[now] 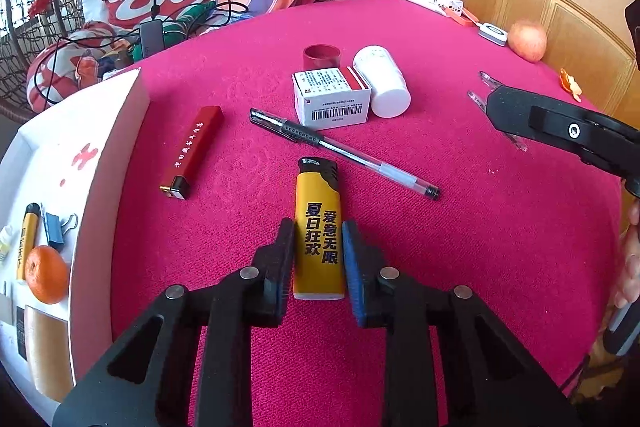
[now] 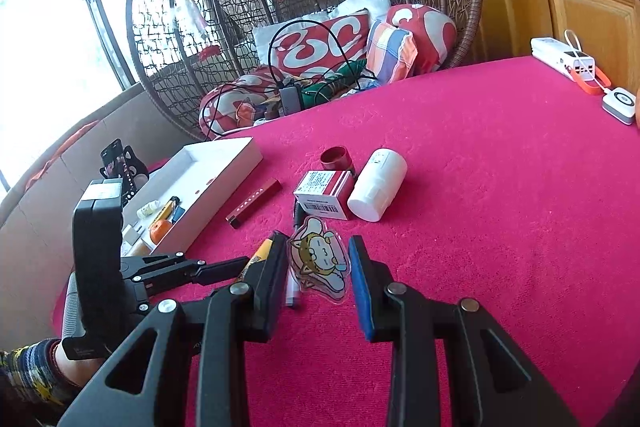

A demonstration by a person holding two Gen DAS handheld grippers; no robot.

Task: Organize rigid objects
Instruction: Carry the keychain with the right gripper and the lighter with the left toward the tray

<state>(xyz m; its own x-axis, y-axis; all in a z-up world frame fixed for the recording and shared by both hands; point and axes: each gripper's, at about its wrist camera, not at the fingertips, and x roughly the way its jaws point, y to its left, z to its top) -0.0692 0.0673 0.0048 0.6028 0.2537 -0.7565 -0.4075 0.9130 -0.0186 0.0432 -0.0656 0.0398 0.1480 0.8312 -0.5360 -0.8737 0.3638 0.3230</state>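
In the left wrist view my left gripper (image 1: 319,231) is shut on a yellow lighter (image 1: 318,227) that rests on the red tablecloth (image 1: 480,227). Beyond it lie a black pen (image 1: 344,151), a red lighter (image 1: 192,151), a medicine box (image 1: 332,99), a white bottle (image 1: 384,81) and a red cup (image 1: 321,55). A white tray (image 1: 60,163) at the left holds a tangerine (image 1: 46,279), a binder clip and another yellow lighter. In the right wrist view my right gripper (image 2: 318,247) is open around a clear cartoon cat card (image 2: 320,259) lying on the cloth.
A wicker hanging chair (image 2: 280,7) with cushions and cables stands behind the table. A white power bank (image 2: 564,59) and a small white device (image 2: 620,105) lie at the far right edge. An apple (image 1: 528,41) and orange peel (image 1: 570,83) lie near wooden doors.
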